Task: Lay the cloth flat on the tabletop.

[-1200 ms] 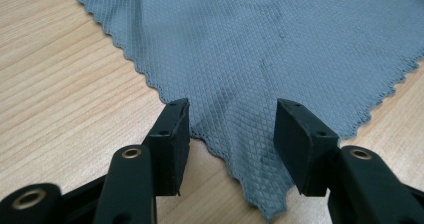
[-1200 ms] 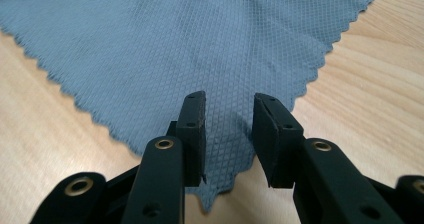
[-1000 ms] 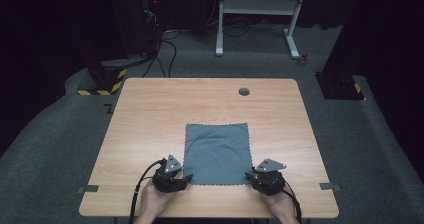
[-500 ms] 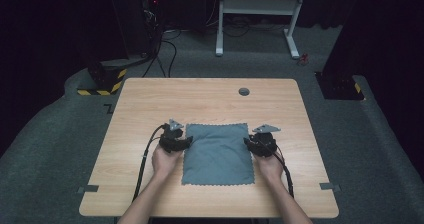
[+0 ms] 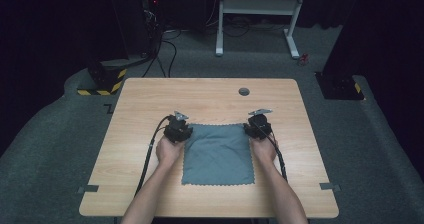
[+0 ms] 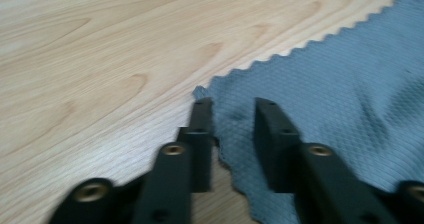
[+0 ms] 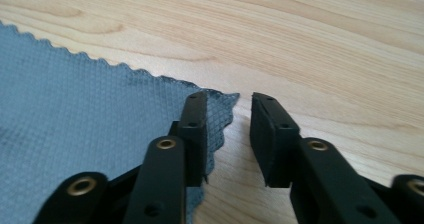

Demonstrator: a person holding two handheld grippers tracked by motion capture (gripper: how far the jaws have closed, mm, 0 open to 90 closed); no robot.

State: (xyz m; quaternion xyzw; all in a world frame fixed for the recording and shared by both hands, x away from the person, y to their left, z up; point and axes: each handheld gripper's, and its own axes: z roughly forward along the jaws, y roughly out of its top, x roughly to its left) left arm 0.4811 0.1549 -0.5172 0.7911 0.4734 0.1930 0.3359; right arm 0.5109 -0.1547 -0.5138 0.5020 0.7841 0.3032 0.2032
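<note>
Grey cloth (image 5: 218,151), frame centre: left gripper (image 6: 231,126) and right gripper (image 7: 228,134), jaws just closing yet spread, are straddling its upper corners for lifting.

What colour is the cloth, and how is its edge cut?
The cloth is grey-blue with a fine woven grid and a zigzag edge, clearest in the left gripper view.

Both forearms reach forward, side by side. The left gripper (image 5: 178,127) has just been closing its jaws, a gap remains. The right gripper (image 5: 258,124) has its jaws apart too.
</note>
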